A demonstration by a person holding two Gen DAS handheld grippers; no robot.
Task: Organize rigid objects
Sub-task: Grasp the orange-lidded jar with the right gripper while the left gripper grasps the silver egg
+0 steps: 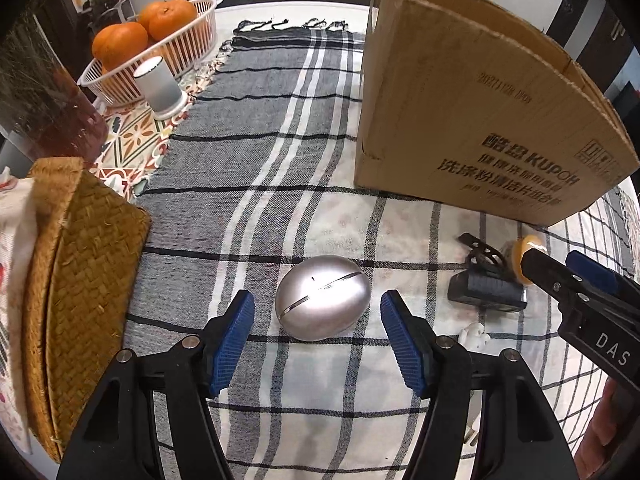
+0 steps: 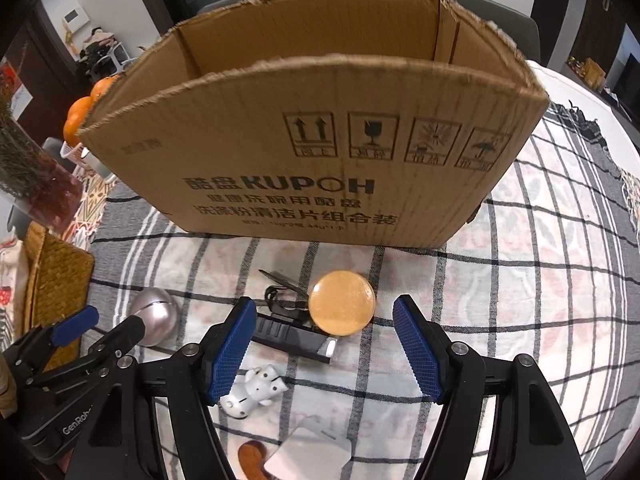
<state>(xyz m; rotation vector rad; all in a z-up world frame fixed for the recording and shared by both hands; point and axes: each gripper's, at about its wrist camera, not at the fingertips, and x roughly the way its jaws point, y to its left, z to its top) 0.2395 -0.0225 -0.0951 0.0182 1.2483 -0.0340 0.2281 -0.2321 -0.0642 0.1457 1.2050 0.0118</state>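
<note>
While the silver egg-shaped shell (image 1: 322, 298) lies on the checked cloth (image 1: 256, 168), we see our left tool (image 1: 318, 322) spread wide on either side of it, blue ribbed pads (image 1: 234, 342) clear of its flanks and gripping nothing. Its surface is smooth brushed metal with a thin slanted seam. Bare cloth runs ahead of it toward the fringed far edge, giving open room forward.

To its right, our right tool (image 2: 324, 340) also stands open and empty, with the amber translucent disc (image 2: 342, 303) lying between and just beyond its pads. The disc is round, glossy and touches the black folding device (image 2: 294, 326), a matte ribbed block with a wire loop. Nearer us lie a small white glossy figurine (image 2: 256, 394) and a flat white rounded square (image 2: 308, 456), both low on the cloth.

Behind these, the cardboard box (image 2: 320, 160) stands upright with its top open, torn corrugated edges and printed black symbols; its near wall closes off the space just past the disc.

On the left, a woven straw basket (image 1: 80, 280) with coarse plaited sides bounds the egg's side of the counter (image 1: 240, 14). Farther back sit a white cylindrical cup (image 1: 158, 86) and a white slotted plastic basket (image 1: 188, 40) holding oranges (image 1: 120, 44), well apart from the egg.
</note>
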